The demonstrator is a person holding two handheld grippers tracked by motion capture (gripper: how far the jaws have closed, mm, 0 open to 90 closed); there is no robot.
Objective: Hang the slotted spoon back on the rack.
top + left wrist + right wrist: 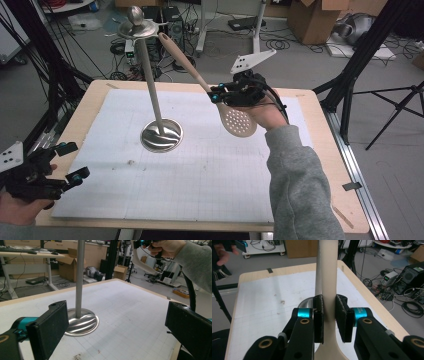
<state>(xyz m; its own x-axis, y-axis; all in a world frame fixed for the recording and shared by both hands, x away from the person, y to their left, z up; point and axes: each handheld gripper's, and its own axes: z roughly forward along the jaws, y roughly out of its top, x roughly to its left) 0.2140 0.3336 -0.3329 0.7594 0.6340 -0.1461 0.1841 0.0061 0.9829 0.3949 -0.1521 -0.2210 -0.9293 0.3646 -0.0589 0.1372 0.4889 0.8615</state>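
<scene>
A tall metal stand (154, 90) with a round base (161, 135) and a knobbed top disc (137, 27) rises from the white mat. My right gripper (216, 95) is shut on the neck of a beige slotted spoon (239, 121), held in the air right of the stand. The spoon's handle slants up and left, its tip close beside the top disc. In the right gripper view the pads (318, 315) press on the spoon handle (329, 277), with the stand's pole (318, 270) just behind. My left gripper (72, 161) is open and holds nothing at the table's near left corner, facing the stand base (82, 322).
The white gridded mat (210, 170) covers most of the wooden table (320, 130). Black tripod legs (350, 80), cables and cardboard boxes (312, 17) stand on the floor around the table.
</scene>
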